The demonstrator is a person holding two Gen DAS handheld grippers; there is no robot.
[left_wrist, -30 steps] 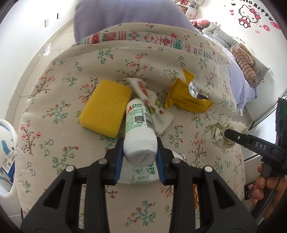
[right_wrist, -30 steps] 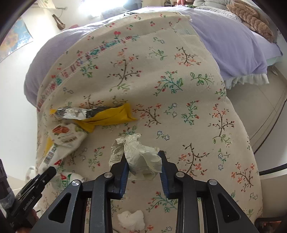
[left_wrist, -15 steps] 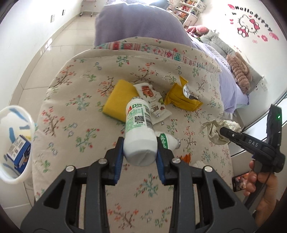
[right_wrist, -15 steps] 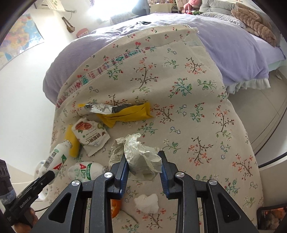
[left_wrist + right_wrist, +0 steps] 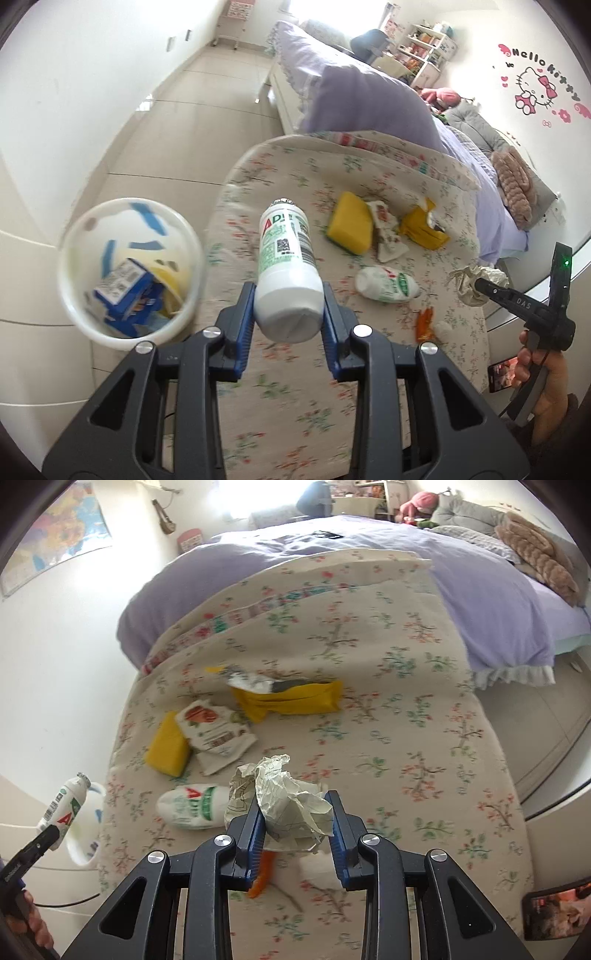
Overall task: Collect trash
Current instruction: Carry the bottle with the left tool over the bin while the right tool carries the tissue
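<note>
Left gripper (image 5: 288,314): clamped on the base of a white plastic drink bottle with green and red label (image 5: 286,266); the bottle points forward, lifted off the floral cloth, between the cloth's edge and the bin.
Right gripper (image 5: 295,825): closed around a crumpled ball of pale printed paper (image 5: 291,801), held above the cloth.
Bin: a round white plastic waste bin with blue markings (image 5: 74,314) stands on the tiled floor just beside the cloth's left edge; a blue carton (image 5: 123,286) and something yellow lie inside.
Surface: a cream floral-print cloth (image 5: 388,738) spread over the foot of a bed with a lilac duvet (image 5: 480,602).
Trash left on the cloth: a second white bottle of the same kind lying on its side (image 5: 192,806); a torn yellow foil wrapper (image 5: 288,698); a flattened white pouch with a red fruit picture (image 5: 214,734); a yellow sponge block (image 5: 168,749) touching the pouch; a small orange scrap (image 5: 424,325); a small white tissue wad (image 5: 443,328) just beside the scrap.
Counts: two bottles, one paper ball, one wrapper, one pouch, one sponge.
Only the left view shows: the bin's contents and a Hello Kitty wall sticker (image 5: 535,88).
Only the right view shows: a wall map (image 5: 59,542); there the orange scrap is half hidden behind the fingers.
</note>
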